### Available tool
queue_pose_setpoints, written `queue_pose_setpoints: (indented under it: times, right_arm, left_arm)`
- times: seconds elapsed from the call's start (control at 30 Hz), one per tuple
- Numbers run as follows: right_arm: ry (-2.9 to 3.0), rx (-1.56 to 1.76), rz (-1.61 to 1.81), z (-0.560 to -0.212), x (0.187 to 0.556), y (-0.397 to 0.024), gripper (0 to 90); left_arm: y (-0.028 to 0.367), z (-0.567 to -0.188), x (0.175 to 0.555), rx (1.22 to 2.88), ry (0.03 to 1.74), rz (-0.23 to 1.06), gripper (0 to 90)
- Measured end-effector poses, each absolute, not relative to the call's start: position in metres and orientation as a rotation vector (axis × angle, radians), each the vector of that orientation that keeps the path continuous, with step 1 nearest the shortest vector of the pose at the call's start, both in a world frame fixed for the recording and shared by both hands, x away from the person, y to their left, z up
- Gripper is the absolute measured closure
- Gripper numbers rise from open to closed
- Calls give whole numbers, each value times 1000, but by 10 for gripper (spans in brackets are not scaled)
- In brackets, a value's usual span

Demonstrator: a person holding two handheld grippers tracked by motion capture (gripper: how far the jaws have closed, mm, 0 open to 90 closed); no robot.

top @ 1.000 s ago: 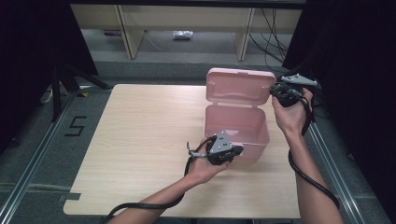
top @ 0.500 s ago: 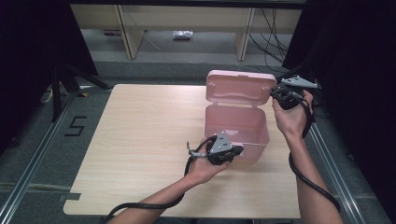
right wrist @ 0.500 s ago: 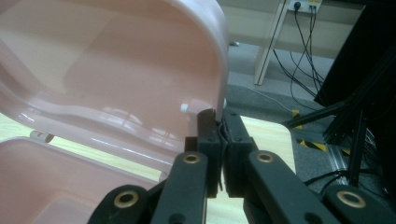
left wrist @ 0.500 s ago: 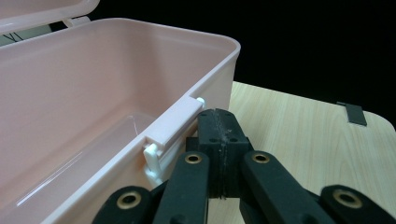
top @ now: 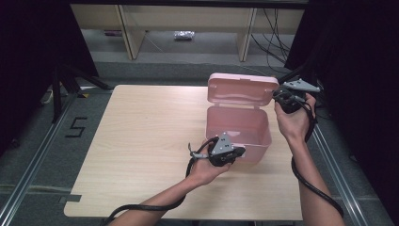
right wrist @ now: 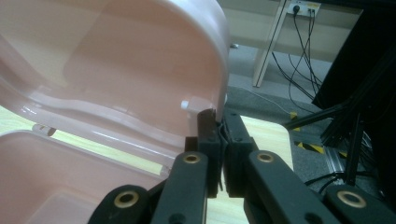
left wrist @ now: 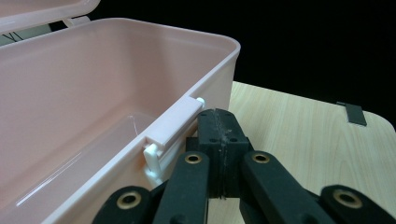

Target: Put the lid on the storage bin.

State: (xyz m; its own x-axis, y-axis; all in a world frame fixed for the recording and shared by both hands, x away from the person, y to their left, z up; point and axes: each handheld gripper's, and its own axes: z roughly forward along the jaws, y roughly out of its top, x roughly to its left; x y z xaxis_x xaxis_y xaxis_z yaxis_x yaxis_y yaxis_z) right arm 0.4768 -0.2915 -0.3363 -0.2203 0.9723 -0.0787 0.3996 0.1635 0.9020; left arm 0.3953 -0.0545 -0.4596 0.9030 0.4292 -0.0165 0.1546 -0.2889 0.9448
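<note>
A pink plastic box (top: 256, 149) stands on the right half of the wooden table (top: 141, 136) with its hinged lid (top: 242, 87) raised upright at the back. My left gripper (top: 241, 151) is shut and holds nothing. Its tips rest against the box's front wall (left wrist: 224, 79), just beside the white latch tab (left wrist: 170, 126). My right gripper (top: 277, 96) is at the lid's right edge, jaws shut on the lid's thin rim (right wrist: 217, 93). The box's inside (right wrist: 46, 177) looks bare.
The box sits close to the table's right edge (top: 301, 179). Beyond the far edge are shelf legs (top: 247, 42), cables (top: 277, 37) and dark stands (top: 70, 80). A floor mark "5" (top: 76, 127) and a metal rail (top: 28, 169) lie to the left.
</note>
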Motion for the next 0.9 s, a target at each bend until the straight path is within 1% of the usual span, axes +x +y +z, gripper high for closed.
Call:
queue_pose_setpoints:
  times: [0.9]
  right_arm:
    - [1733, 1276, 1008, -342, 464, -291, 887]
  left_arm:
    - [-54, -460, 395, 1863, 431, 284, 899]
